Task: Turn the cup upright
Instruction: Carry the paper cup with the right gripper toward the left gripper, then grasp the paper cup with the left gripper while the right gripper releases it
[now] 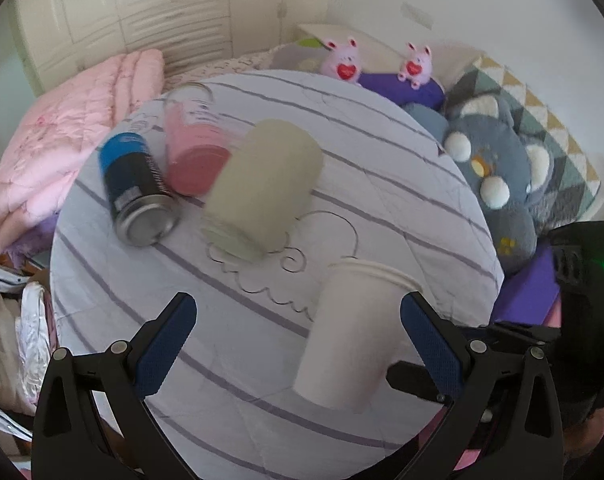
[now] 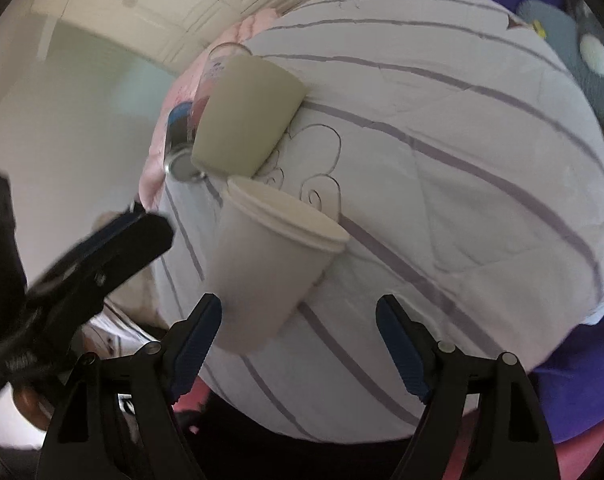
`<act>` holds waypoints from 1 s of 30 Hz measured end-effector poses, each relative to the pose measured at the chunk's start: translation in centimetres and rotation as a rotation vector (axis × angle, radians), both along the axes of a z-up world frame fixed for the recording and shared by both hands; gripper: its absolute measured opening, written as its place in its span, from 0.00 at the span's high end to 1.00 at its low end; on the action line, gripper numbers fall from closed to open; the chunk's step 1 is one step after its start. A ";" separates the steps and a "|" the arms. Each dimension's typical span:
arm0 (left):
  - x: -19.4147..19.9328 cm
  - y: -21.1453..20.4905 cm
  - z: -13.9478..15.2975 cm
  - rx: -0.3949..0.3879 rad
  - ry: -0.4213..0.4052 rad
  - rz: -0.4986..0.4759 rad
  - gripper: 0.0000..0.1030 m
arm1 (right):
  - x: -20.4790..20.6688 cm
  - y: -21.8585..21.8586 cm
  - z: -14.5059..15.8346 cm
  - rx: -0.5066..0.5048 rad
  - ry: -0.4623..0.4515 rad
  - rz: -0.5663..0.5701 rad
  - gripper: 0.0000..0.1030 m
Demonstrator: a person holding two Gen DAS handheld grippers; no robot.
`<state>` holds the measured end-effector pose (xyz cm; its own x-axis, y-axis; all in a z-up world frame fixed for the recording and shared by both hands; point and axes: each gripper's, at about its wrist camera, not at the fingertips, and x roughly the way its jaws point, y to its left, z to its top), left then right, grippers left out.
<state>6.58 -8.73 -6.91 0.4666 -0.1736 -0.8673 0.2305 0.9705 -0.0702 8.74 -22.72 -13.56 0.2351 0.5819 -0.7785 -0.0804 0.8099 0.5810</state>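
Note:
A white paper cup [image 1: 350, 332] stands with its rim up on the striped bedding [image 1: 402, 184], between the tips of my open left gripper [image 1: 298, 340], nearer its right finger. In the right wrist view the white cup [image 2: 270, 264] stands just ahead of my open right gripper [image 2: 298, 336], close to its left finger. A beige cup [image 1: 262, 184] lies on its side behind it; it also shows in the right wrist view [image 2: 246, 116]. Neither gripper holds anything.
A blue and black can [image 1: 136, 188] and a pink tumbler [image 1: 194, 152] lie beside the beige cup. A pink quilt [image 1: 62, 148] is at the left. Plush toys [image 1: 498, 176] sit at the right. The left gripper's body [image 2: 74, 272] crosses the right view.

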 end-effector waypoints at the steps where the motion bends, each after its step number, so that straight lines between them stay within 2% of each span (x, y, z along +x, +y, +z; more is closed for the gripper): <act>1: 0.1 -0.6 -0.3 0.017 0.004 -0.013 0.00 | -0.2 -0.2 -0.4 -0.027 -0.009 0.009 0.21; 3: 0.0 -1.7 -1.0 0.045 0.014 -0.039 0.00 | -1.7 -1.1 -0.8 -0.070 -0.021 0.029 0.21; 8: 0.1 -3.9 -2.6 0.112 0.036 -0.084 0.00 | -2.4 -2.3 -1.0 -0.043 -0.046 0.037 0.21; 15: 0.9 -5.0 -4.5 0.165 0.088 -0.096 0.00 | -2.5 -1.9 -1.1 -0.099 -0.066 0.065 0.21; 17: 1.2 -5.1 -4.8 0.157 0.101 -0.084 0.00 | -2.1 -1.7 -1.2 -0.108 -0.066 0.066 0.21; 19: 1.5 -5.2 -5.0 0.154 0.101 -0.080 0.03 | -1.7 -1.7 -1.4 -0.116 -0.063 0.070 0.21; 24: 2.0 -5.7 -5.6 0.151 0.129 -0.093 0.18 | -1.0 -1.5 -1.6 -0.128 -0.065 0.078 0.21; 28: 2.1 -5.6 -5.8 0.152 0.136 -0.097 0.25 | -0.8 -0.8 -1.6 -0.144 -0.069 0.089 0.21; 30: 2.2 -5.6 -5.8 0.146 0.138 -0.093 0.25 | -0.6 -0.6 -1.7 -0.148 -0.071 0.089 0.21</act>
<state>8.76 -14.31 -12.75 0.3297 -0.0785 -0.9408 0.3173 0.9478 0.0321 8.15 -23.34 -15.26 0.2457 0.4834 -0.8402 -0.1920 0.8739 0.4467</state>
